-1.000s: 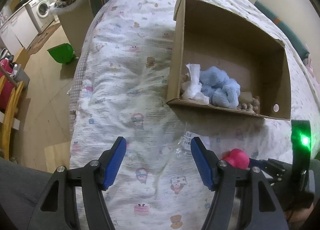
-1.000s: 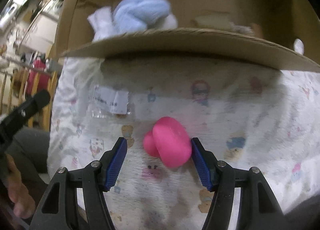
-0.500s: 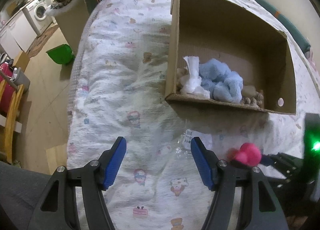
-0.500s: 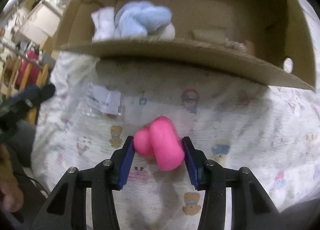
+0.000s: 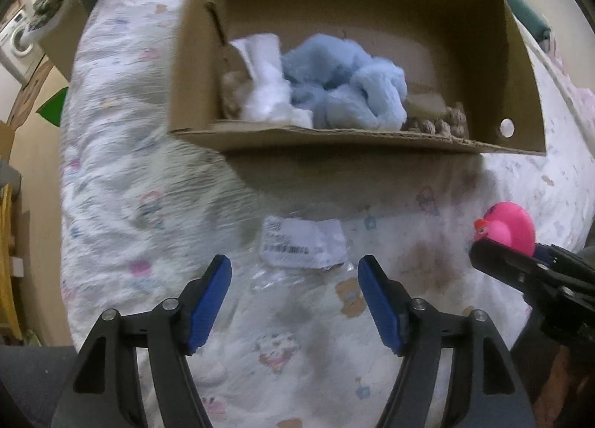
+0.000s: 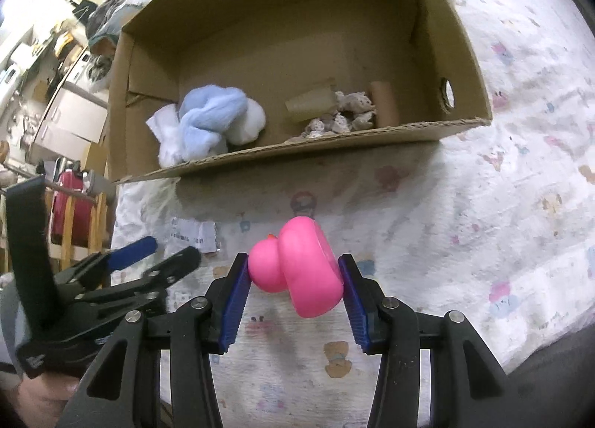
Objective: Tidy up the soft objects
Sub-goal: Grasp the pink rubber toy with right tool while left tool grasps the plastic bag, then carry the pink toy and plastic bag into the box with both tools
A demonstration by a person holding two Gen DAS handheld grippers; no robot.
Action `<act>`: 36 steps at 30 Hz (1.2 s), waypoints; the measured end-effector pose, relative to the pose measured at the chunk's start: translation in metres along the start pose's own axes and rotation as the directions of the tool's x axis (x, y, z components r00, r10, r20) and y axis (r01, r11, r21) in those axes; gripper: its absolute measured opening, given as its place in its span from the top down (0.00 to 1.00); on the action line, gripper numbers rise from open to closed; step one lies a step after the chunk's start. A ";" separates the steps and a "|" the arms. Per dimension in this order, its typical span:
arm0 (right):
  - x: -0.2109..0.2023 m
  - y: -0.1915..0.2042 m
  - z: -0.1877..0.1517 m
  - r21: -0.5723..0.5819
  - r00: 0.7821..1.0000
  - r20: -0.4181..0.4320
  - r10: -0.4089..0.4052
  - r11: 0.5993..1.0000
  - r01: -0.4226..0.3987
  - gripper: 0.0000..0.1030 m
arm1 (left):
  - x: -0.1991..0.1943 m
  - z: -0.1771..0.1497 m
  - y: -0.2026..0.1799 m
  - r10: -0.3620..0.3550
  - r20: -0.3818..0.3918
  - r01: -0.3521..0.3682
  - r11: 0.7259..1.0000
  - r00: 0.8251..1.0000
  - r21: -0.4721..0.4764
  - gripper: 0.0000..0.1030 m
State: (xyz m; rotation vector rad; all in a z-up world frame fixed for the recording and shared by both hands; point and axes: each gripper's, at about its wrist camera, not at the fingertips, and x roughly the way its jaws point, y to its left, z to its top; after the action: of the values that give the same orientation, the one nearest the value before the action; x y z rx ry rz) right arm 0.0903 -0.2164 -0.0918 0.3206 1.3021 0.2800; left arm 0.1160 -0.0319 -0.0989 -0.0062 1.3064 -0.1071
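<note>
Two fingers (image 6: 238, 294) pinch pink duck (image 6: 301, 271) – left gripper (image 5: 293, 297) gapes.

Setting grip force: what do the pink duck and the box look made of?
Pink duck: likely soft rubber or vinyl, smooth with a slight sheen, held between the right gripper fingers. Box: corrugated cardboard, matte brown, with a raw rough top edge.
</note>
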 end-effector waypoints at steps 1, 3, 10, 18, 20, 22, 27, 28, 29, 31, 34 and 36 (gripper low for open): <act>-0.001 -0.001 0.000 0.003 1.000 0.000 0.000 1.000 0.000 0.51 | 0.004 0.001 -0.002 0.003 -0.002 -0.003 1.000 1.000 0.007 0.34; 0.001 -0.001 -0.001 0.003 1.000 0.000 -0.002 1.000 0.002 0.51 | 0.013 0.004 -0.008 0.018 -0.002 -0.018 0.999 1.000 0.032 0.34; 0.007 0.002 0.003 -0.006 1.000 -0.013 -0.005 1.000 0.005 0.51 | 0.032 0.008 -0.014 0.045 0.000 -0.045 0.997 0.999 0.061 0.54; 0.009 0.002 0.005 0.003 1.000 -0.020 0.014 1.000 -0.014 0.51 | 0.030 0.006 0.003 0.013 -0.008 -0.013 1.000 1.000 0.012 0.87; 0.008 0.002 0.006 0.000 1.000 -0.016 0.013 1.000 -0.013 0.51 | 0.026 0.004 0.015 -0.011 -0.005 0.011 1.000 1.000 -0.023 0.88; 0.008 0.002 0.006 0.000 1.000 -0.015 0.013 1.000 -0.013 0.51 | 0.021 0.002 0.019 -0.003 0.007 0.003 0.999 1.000 -0.032 0.88; 0.007 0.003 0.004 -0.013 1.000 -0.009 0.001 1.000 -0.001 0.51 | 0.006 -0.010 0.026 0.012 0.024 -0.011 0.999 1.000 -0.038 0.88; 0.007 0.004 0.004 -0.016 1.000 -0.008 -0.003 1.000 0.003 0.51 | 0.004 -0.011 0.027 0.017 0.026 -0.016 0.999 1.000 -0.039 0.88; 0.007 0.005 0.003 -0.018 1.000 -0.008 -0.005 1.000 0.005 0.51 | 0.001 -0.013 0.028 0.023 0.028 -0.021 0.999 0.999 -0.041 0.88; 0.006 0.006 0.003 -0.024 1.000 -0.004 -0.008 1.000 0.008 0.51 | -0.003 -0.016 0.031 0.035 0.032 -0.033 0.998 0.999 -0.048 0.88; 0.003 0.009 0.001 -0.036 1.000 0.007 -0.007 0.999 0.008 0.51 | -0.014 -0.025 0.037 0.040 0.037 -0.037 0.996 0.999 -0.080 0.88; 0.000 0.011 0.000 -0.047 1.000 0.017 -0.008 0.999 0.008 0.51 | -0.018 -0.031 0.039 0.053 0.046 -0.048 0.994 0.998 -0.094 0.88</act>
State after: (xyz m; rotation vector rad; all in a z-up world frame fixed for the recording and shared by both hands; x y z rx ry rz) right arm 0.0904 -0.2061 -0.0874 0.2770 1.2783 0.3004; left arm 0.0844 0.0101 -0.0923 -0.0546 1.2615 -0.0027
